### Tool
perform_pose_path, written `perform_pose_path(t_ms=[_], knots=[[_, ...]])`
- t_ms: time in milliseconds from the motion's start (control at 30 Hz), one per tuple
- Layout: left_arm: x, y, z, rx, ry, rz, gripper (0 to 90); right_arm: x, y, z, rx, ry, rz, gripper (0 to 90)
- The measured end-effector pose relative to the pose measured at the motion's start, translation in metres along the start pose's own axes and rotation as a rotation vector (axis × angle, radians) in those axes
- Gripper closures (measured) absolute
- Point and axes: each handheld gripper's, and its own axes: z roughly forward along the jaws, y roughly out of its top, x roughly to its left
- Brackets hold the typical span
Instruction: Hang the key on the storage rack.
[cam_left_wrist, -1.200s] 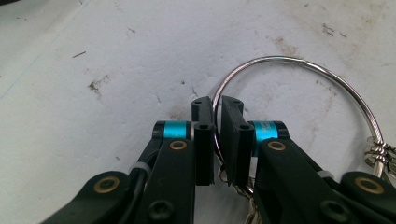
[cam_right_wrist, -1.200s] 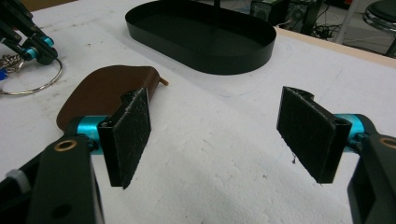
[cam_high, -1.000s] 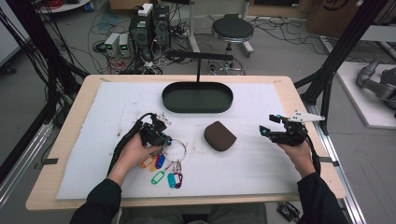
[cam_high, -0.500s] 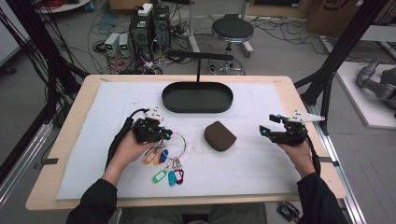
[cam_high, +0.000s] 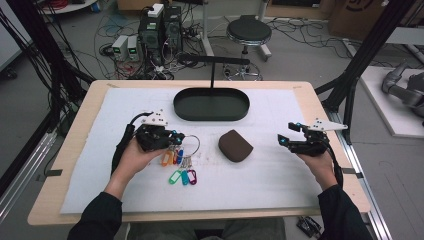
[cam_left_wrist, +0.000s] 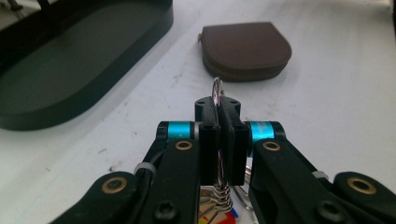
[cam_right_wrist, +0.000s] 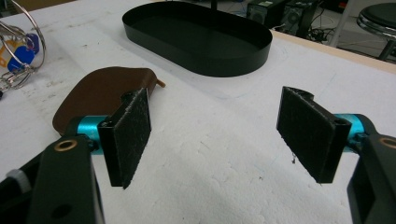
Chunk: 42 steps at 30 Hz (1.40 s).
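Tray far, pouch centre, keys left, a gripper at each side.
On the table (cam_high: 75, 145), the oval tray (cam_high: 211, 104) sits far-centre; the pouch (cam_high: 235, 145) lies nearer, slightly right. The key bunch (cam_high: 179, 162) lies left of the pouch, its ring (cam_left_wrist: 217, 93) in the left gripper (cam_high: 172, 137). The right gripper (cam_high: 283, 135) hovers right of the pouch, apart.

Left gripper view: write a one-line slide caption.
Left gripper clamped on the metal key ring, with a brown zip pouch and a black oval tray ahead on the white mat.
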Motion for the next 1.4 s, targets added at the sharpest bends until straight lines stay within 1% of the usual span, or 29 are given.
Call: perform_pose_path(t_ms=[33, 100, 133, 233, 333, 433, 533, 600, 700, 733, 867, 933, 1067, 1133, 1333, 1400], knots=[[-0.001, 0.002, -0.002, -0.013, -0.002, 0.001, 86.3, 0.000, 0.000, 0.000, 0.001, 0.000, 0.002, 26.4], [-0.002, 0.005, -0.005, -0.034, -0.002, 0.015, 86.3, 0.000, 0.000, 0.000, 0.001, 0.000, 0.003, 26.4], [-0.003, 0.007, -0.008, -0.044, -0.001, 0.029, 86.4, 0.000, 0.000, 0.000, 0.001, 0.000, 0.003, 26.4], [-0.005, 0.013, -0.013, -0.077, 0.006, 0.043, 86.4, 0.000, 0.000, 0.000, 0.001, -0.002, 0.008, 26.4], [-0.005, 0.018, -0.018, -0.116, 0.023, 0.066, 86.4, 0.000, 0.000, 0.000, 0.002, -0.002, 0.007, 26.4], [-0.005, 0.024, -0.023, -0.155, 0.034, 0.077, 86.4, 0.000, 0.000, 0.000, 0.000, -0.001, 0.009, 26.4], [-0.006, 0.030, -0.026, -0.184, 0.050, 0.093, 86.4, 0.000, 0.000, 0.000, -0.001, -0.002, 0.008, 26.4], [-0.005, 0.034, -0.028, -0.191, 0.058, 0.103, 86.4, 0.000, 0.000, -0.001, -0.002, 0.000, 0.010, 26.4], [-0.004, 0.039, -0.030, -0.213, 0.062, 0.100, 86.4, 0.000, 0.000, -0.001, -0.002, -0.002, 0.012, 26.4], [-0.003, 0.040, -0.030, -0.212, 0.062, 0.106, 86.4, 0.000, 0.000, -0.001, -0.002, -0.002, 0.012, 26.4], [-0.001, 0.046, -0.034, -0.246, 0.075, 0.107, 86.4, -0.001, 0.000, -0.001, -0.006, -0.002, 0.012, 26.4], [0.001, 0.049, -0.036, -0.260, 0.083, 0.115, 86.4, -0.001, 0.000, -0.001, -0.005, -0.001, 0.013, 26.4], [0.006, 0.052, -0.040, -0.316, 0.095, 0.114, 86.4, -0.001, 0.000, -0.001, -0.006, -0.001, 0.013, 26.4], [0.008, 0.053, -0.042, -0.341, 0.100, 0.107, 86.4, -0.001, 0.000, -0.001, -0.006, -0.001, 0.013, 26.4], [0.016, 0.058, -0.045, -0.401, 0.129, 0.102, 86.4, -0.001, 0.000, -0.001, -0.006, -0.001, 0.014, 26.4], [0.019, 0.059, -0.045, -0.412, 0.140, 0.103, 86.4, -0.001, 0.000, -0.001, -0.006, -0.001, 0.016, 26.4]])
